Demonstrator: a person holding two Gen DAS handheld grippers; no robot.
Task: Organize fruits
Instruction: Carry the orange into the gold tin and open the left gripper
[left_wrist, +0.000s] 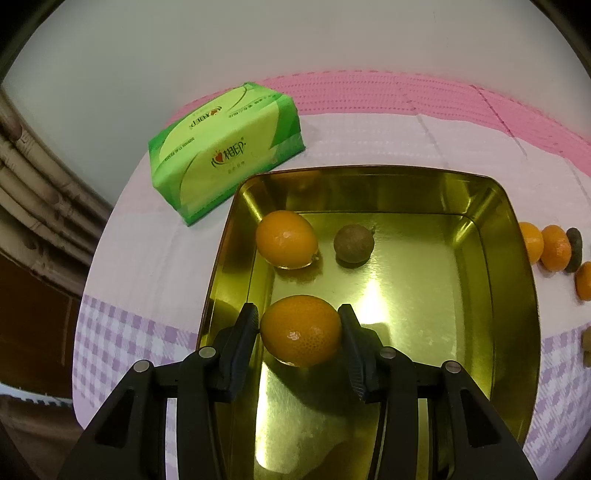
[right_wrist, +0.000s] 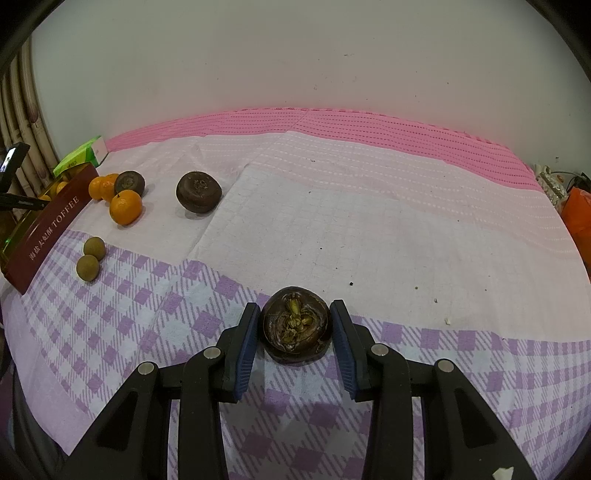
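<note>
In the left wrist view, my left gripper (left_wrist: 300, 317) is shut on an orange kumquat (left_wrist: 301, 329) just above the floor of a gold tin tray (left_wrist: 513, 295). Another kumquat (left_wrist: 286, 239) and a small brown longan (left_wrist: 353, 243) lie in the tray. In the right wrist view, my right gripper (right_wrist: 294, 317) is closed around a dark brown water chestnut (right_wrist: 296, 325) resting on the checked cloth. Further left lie another water chestnut (right_wrist: 198, 192), several kumquats (right_wrist: 125, 206), a third water chestnut (right_wrist: 129, 182) and two longans (right_wrist: 88, 268).
A green tissue pack (left_wrist: 225, 151) lies behind the tray's left corner. The tin's dark red side reads TOFFEE (right_wrist: 48, 236) at the left of the right wrist view. The pink and purple cloth (right_wrist: 369, 221) covers the table up to a white wall.
</note>
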